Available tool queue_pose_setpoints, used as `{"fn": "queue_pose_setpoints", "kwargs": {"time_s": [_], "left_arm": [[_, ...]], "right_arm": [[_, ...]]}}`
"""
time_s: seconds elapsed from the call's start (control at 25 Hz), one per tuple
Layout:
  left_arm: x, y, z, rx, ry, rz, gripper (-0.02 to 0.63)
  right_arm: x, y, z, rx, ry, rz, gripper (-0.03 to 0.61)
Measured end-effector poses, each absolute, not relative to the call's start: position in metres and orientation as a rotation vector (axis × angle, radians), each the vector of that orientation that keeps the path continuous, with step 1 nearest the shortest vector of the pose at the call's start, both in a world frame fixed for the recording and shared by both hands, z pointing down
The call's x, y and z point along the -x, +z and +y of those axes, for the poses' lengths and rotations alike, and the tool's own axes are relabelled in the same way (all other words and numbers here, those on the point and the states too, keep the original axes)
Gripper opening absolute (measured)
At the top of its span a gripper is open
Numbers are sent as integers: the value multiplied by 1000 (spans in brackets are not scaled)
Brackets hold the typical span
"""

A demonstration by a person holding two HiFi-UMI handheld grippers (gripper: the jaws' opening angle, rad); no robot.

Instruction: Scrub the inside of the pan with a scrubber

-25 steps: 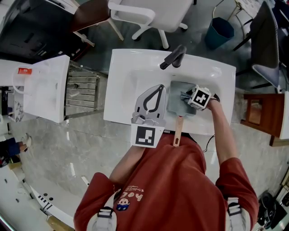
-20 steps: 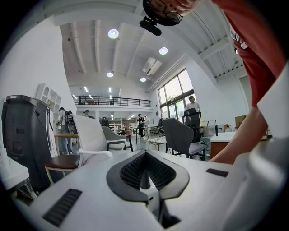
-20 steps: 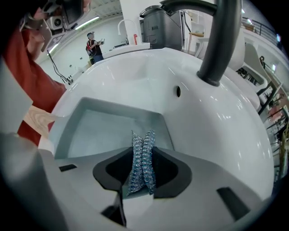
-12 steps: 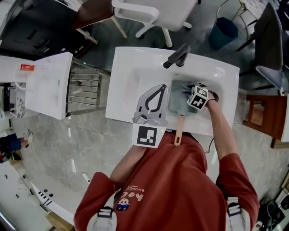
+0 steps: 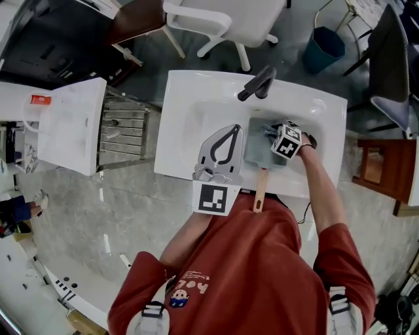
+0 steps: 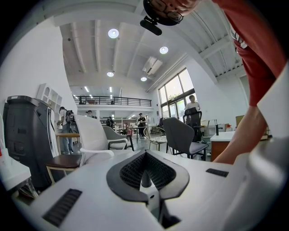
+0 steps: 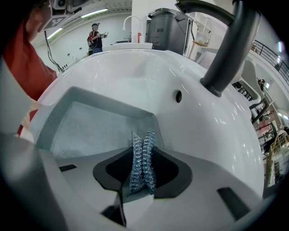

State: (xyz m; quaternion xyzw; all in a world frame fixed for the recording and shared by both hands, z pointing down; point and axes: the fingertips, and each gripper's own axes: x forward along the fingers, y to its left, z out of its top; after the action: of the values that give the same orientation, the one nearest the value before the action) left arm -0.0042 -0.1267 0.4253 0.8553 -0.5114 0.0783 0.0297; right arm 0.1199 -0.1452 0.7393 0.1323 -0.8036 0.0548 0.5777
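Note:
A square grey pan [image 5: 259, 152] with a wooden handle [image 5: 258, 191] lies in the white sink [image 5: 190, 98]. My right gripper [image 5: 271, 134] reaches into the pan's far right corner and is shut on a steel-wool scrubber [image 7: 142, 160]. In the right gripper view the scrubber stands between the jaws just above the pan's speckled floor [image 7: 92, 128], near its far wall. My left gripper [image 5: 232, 129] hovers over the basin left of the pan, its jaws shut with nothing between them. In the left gripper view, the left gripper [image 6: 145, 175] points across the room, away from the pan.
A black faucet [image 5: 257, 84] arches over the basin behind the pan, and it also rises as the black faucet [image 7: 226, 49] close on the right. A metal dish rack [image 5: 120, 134] and a white counter [image 5: 62, 127] stand left of the sink. A white chair [image 5: 222, 19] is behind it.
The right gripper has shifted and turned slightly within the pan, still holding the scrubber. The left gripper keeps its place.

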Motion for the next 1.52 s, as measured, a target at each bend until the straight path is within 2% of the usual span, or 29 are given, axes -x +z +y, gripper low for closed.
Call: {"fn": "queue_pose_setpoints", "kwargs": {"time_s": [0.28, 0.76, 1.52], "left_arm": [[7, 427, -123, -2632, 238, -1578, 11], [8, 431, -125, -2619, 243, -1562, 11], [7, 437, -121, -2629, 235, -1551, 11]], "right_arm": [[-119, 705, -139, -341, 199, -1910, 140], [-87, 610, -69, 5, 345, -1948, 143], [-80, 675, -50, 155, 605, -1837, 135]]}}
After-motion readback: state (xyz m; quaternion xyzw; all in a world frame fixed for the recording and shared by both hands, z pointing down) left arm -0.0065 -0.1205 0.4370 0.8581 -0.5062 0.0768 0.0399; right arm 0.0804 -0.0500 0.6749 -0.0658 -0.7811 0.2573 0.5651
